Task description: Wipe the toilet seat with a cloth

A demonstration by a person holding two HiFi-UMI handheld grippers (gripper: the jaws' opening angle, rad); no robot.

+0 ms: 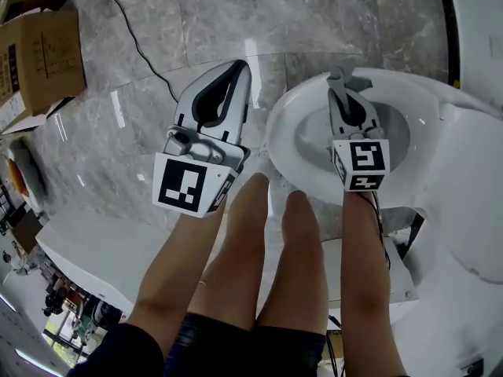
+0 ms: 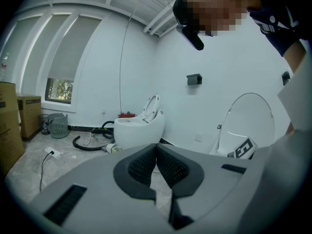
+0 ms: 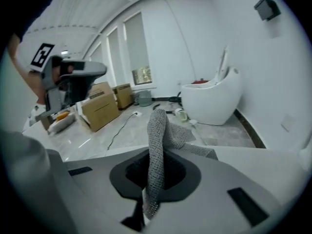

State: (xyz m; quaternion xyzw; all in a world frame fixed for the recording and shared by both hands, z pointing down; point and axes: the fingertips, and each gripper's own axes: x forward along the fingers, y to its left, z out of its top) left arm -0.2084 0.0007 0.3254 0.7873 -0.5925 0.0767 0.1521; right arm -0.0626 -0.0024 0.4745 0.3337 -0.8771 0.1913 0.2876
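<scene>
Cloth of grey knitted mesh [image 3: 156, 145] is pinched between the jaws of the right gripper [image 1: 341, 77], which are closed on it. In the right gripper view a fold of it stands up past the jaw tips and flops over to the right across the grey jaw body. In the head view this gripper is held over the white oval toilet seat [image 1: 281, 144], with its tips above the far side of the bowl. No view shows whether the cloth touches the seat.

The left gripper [image 1: 238, 67] is held just left of the toilet, above the grey marble floor [image 1: 314, 14]. Its ribbed black pads [image 2: 146, 164] meet at the tip with nothing between them. The person's bare knees [image 1: 263, 234] stand right against the front of the seat, between the two forearms.

A brown cardboard box [image 1: 39, 53] sits at the far left of the floor, and a thin black cable [image 1: 141, 49] runs across the tiles near it. The left gripper view shows a second white toilet with its lid raised [image 2: 139, 128], standing against the white wall.
</scene>
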